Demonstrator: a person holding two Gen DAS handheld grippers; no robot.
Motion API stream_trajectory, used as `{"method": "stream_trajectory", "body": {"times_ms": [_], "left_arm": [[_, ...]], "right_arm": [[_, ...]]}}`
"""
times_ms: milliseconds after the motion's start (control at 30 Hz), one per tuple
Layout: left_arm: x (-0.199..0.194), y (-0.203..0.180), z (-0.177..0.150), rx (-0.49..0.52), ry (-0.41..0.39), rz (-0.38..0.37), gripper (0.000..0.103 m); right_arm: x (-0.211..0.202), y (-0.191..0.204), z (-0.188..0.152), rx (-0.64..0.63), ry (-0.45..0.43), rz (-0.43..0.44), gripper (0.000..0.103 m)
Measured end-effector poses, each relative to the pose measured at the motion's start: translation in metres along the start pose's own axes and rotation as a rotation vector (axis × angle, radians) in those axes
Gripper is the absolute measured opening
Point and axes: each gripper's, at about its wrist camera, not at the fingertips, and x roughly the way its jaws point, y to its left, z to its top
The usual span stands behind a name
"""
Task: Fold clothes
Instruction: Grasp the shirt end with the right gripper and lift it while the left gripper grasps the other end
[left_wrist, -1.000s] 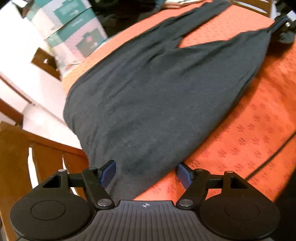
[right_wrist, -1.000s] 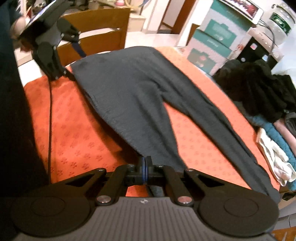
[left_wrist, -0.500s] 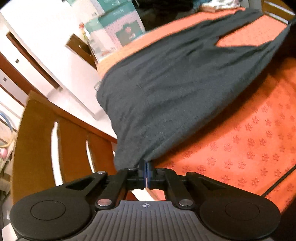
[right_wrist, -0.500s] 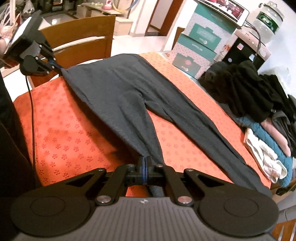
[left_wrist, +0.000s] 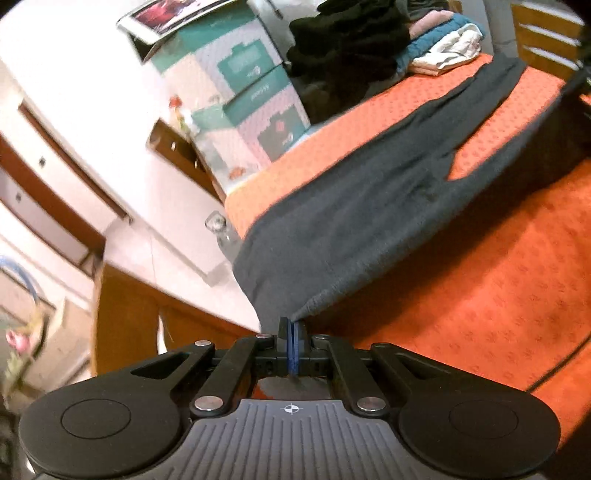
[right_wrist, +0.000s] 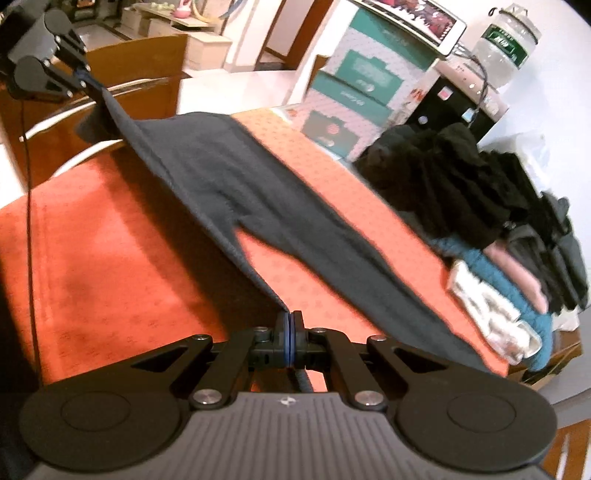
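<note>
L gripper (left_wrist: 291, 328) clamped on leggings (left_wrist: 369, 221) waist corner, R gripper (right_wrist: 290, 321) clamped on near leg. Near edge lifted off orange table (left_wrist: 480, 277), rest lying toward 1 o'clock. Keep edge taut, both at equal height, carry over far leg w/o dragging.

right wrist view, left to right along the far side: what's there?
left gripper → wooden chair → stacked teal boxes → water dispenser → water bottle
</note>
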Motion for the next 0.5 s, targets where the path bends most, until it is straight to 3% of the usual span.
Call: {"method": "stream_trajectory", "body": {"times_ms": [267, 500], "left_arm": [[0.042, 0.023, 0.050, 0.143, 0.015, -0.039, 0.003], [0.107, 0.052, 0.089, 0.147, 0.084, -0.113, 0.003]], "right_arm": [[0.062, -0.054, 0.037, -0.076, 0.001, -0.061, 0.001], [0.140, -0.088, 0.065, -0.137, 0.067, -0.027, 0.001]]}}
